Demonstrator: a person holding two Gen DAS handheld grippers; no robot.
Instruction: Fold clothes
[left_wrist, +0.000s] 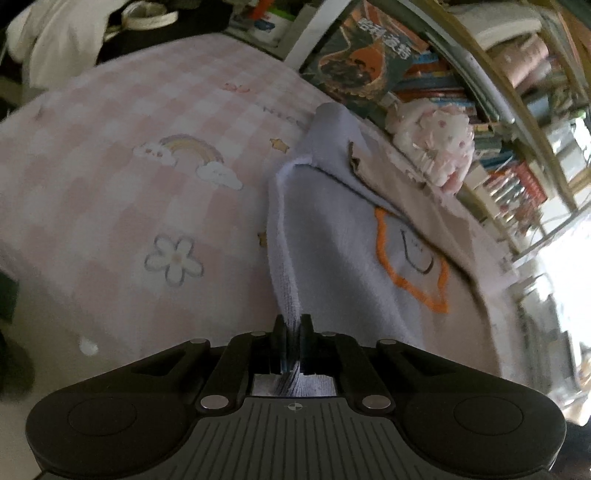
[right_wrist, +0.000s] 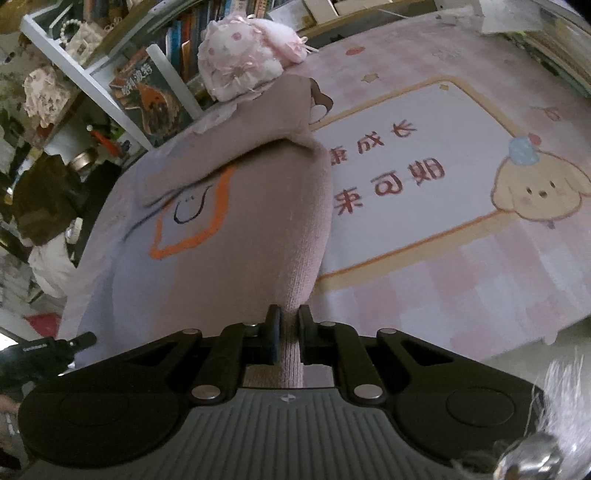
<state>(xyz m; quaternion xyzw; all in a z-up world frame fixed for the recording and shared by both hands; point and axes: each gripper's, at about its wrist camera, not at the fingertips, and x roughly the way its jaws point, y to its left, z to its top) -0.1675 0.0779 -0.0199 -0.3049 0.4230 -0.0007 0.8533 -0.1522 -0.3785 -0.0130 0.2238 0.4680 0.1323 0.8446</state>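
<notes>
A pale blue and beige fleece garment (left_wrist: 332, 236) with an orange outlined motif (left_wrist: 410, 258) lies on a pink checked blanket (left_wrist: 110, 184). My left gripper (left_wrist: 292, 325) is shut on the garment's pale blue edge, which rises into the jaws. In the right wrist view the same garment (right_wrist: 229, 221) shows its beige side, with a folded-over part at the top. My right gripper (right_wrist: 289, 317) is shut on a beige edge that is pulled up between the pads. The left gripper's body (right_wrist: 40, 350) shows at the lower left of that view.
A pink frilly plush item (right_wrist: 243, 59) sits at the blanket's far edge. Bookshelves (left_wrist: 461, 92) packed with books stand behind it. White and dark clothing (left_wrist: 74, 40) lies at the blanket's far corner. The blanket carries a printed panel with a puppy (right_wrist: 539, 188).
</notes>
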